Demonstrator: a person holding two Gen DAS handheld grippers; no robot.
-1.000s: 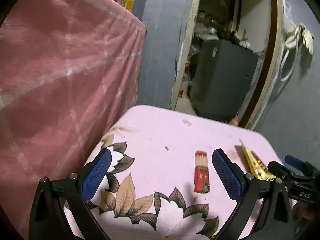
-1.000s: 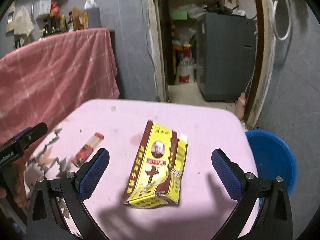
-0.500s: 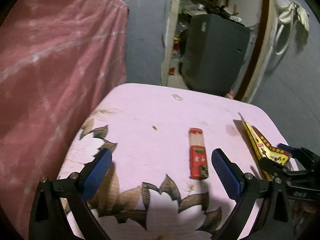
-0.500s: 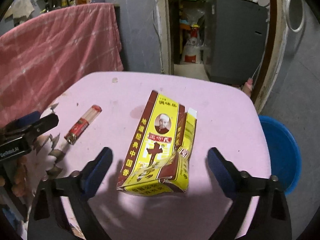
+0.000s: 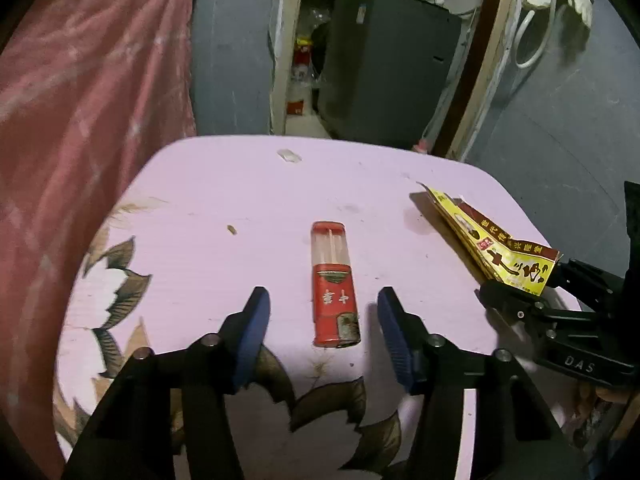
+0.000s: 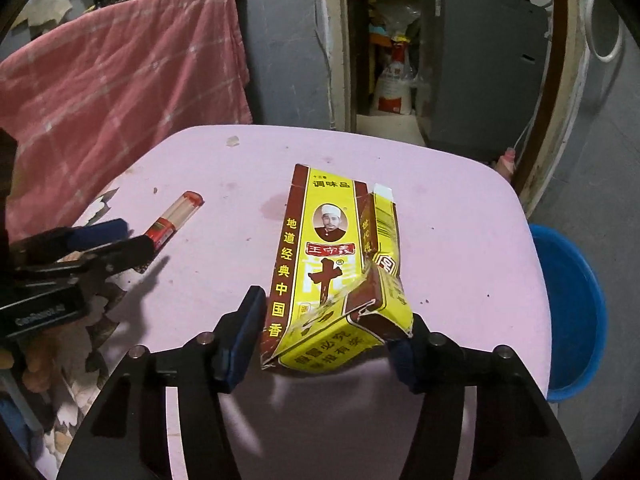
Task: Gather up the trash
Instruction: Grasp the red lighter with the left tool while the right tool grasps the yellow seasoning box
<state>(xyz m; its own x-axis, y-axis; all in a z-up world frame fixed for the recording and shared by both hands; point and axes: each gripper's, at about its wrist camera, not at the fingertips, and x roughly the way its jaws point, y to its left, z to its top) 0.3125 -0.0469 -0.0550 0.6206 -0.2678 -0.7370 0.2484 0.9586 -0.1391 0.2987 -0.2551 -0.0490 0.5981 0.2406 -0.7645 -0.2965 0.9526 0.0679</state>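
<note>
- On the pink counter [image 5: 224, 192], both grippers are tipped downward, each lined up over its own bit of trash.
- left gripper [image 5: 322, 330]: half-closed, blue pads on either side of the red toothpick tube [image 5: 333, 284], which lies flat near the middle of the counter. There's still a gap on both sides, so nothing is pinched.
- right gripper [image 6: 332, 338]: also narrowed, straddling the near end of the crumpled yellow seasoning box [image 6: 334, 264]. The left pad is just beside the box's edge, and the right pad is tucked behind the torn corner. Can't honestly tell if it's pressing yet.
- That box sits toward the counter's right edge, and from the left wrist view its near end looks lifted a bit.
- Compared with a second ago, both sets of jaws were spread wide and have just been closing in. The left gripper has also come closer over the tube, which used to sit near its right pad and is now centred.
- The counter has a leaf print along its left edge, plus a few crumbs and a stain.
- A blue bucket [image 6: 568, 312] sits on the floor off the right edge.
- A pink checked cloth [image 6: 120, 64] hangs on the left, with an open doorway and a dark grey cabinet [image 6: 480, 64] behind.
</note>
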